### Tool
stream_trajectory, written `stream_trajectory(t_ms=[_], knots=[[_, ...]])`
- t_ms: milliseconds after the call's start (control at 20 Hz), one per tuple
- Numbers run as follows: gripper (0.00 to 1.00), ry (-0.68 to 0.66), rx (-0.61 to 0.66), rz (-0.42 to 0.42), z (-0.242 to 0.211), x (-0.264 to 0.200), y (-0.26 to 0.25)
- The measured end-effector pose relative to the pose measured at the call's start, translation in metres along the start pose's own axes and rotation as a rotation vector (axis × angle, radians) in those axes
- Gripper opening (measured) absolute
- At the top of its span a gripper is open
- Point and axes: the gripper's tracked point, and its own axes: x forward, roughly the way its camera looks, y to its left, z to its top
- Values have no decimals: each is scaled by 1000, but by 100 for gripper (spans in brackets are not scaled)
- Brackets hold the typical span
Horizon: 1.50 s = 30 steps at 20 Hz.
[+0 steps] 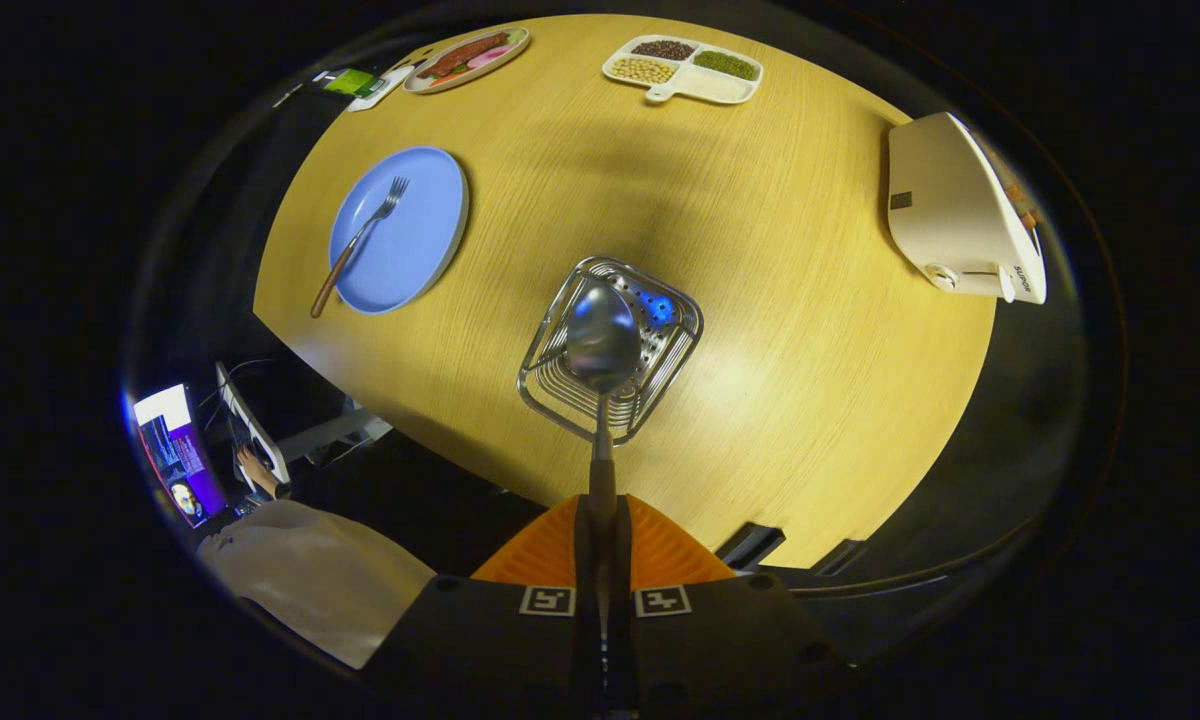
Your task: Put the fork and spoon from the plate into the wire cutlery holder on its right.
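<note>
My gripper (pixel 601 520) looks down on the table from above, shut on the handle of the spoon (pixel 602 340). The spoon points straight ahead of my orange fingers (pixel 550 550), and its bowl hangs over the open top of the wire cutlery holder (pixel 650 375). The holder stands on the wooden table (pixel 780 300), just beyond the fingers. To the holder's left lies the blue plate (pixel 415 250) with the fork (pixel 360 240) across it, tines pointing away and its brown handle sticking out over the near rim.
At the far side stand a divided white tray (pixel 685 85) of beans and an oval dish of food (pixel 466 58). A white appliance (pixel 955 215) sits to the right. A person's sleeve (pixel 310 580) and hand at a laptop (pixel 175 460) are below left of the table.
</note>
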Motion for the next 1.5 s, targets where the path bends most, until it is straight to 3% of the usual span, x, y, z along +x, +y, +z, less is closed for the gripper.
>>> stream_trajectory(t_ms=[450, 550, 600, 650, 750, 850, 1250, 1500], knots=[[13, 41, 32, 13, 19, 10, -6], [30, -10, 45, 24, 28, 4, -6], [54, -33, 48, 25, 30, 1, -6], [68, -57, 52, 38, 30, -3, -2], [76, -101, 51, 53, 30, -12, 2], [98, -150, 57, 66, 27, -20, 8], [100, -479, 130, 124, 47, -52, 44], [99, -637, 188, 93, 54, -65, 69]])
